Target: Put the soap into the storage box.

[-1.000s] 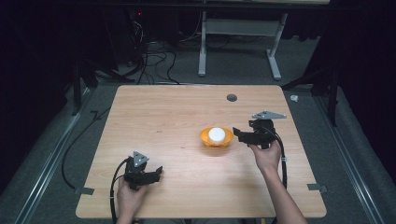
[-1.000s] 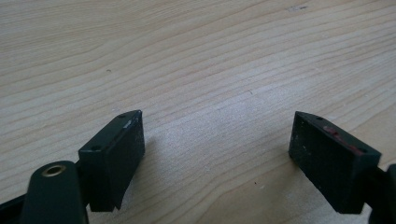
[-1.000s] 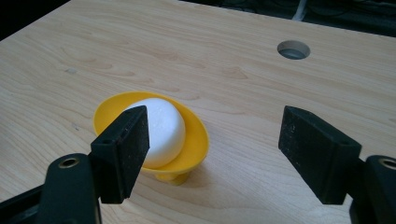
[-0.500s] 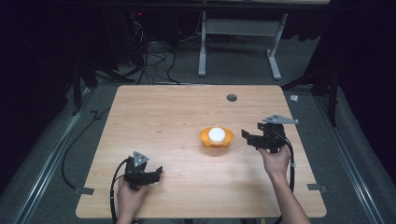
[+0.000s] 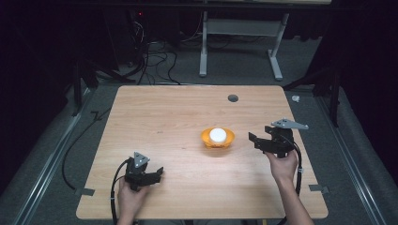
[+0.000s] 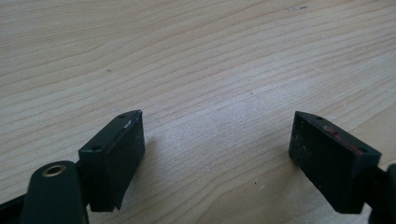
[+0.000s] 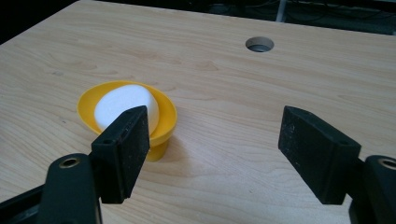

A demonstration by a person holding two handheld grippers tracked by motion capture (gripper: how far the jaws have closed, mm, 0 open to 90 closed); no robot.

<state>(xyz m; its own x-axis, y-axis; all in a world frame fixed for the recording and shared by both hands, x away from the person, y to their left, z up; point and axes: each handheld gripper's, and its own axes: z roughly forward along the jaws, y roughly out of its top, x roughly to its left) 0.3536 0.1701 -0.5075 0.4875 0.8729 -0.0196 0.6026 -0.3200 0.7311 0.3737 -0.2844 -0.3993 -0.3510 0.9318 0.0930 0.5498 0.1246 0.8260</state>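
**White block in the yellow cup, both grippers empty**

At the left of the high view, the left gripper (image 5: 157,172) lies low near the front edge of the wooden table (image 5: 164,117), held in the person's left hand (image 5: 130,199). A grey three-cornered plate sits on top of it and a black cable loops from it to the left. In the left gripper view its two black jaws stand wide apart over bare wood, with nothing between them. A faint reddish smear marks the top edge of one pad (image 6: 329,158); no letters can be made out on it.

Toward the middle of the table, a little right of centre, stands a small yellow cup (image 5: 218,139) with a rounded white block (image 5: 218,135) resting inside it. In the right gripper view the cup (image 7: 163,112) flares out from a narrow foot and the block (image 7: 123,105) fills most of it. Neither bears any label or writing that can be read.

Farther right, the right gripper (image 5: 251,139) is held in the right hand (image 5: 281,164), pointing at the cup from just beside it without touching it. Its jaws are parted with nothing between them.

Behind the cup, a round hole (image 5: 233,98) goes through the tabletop near the far edge.
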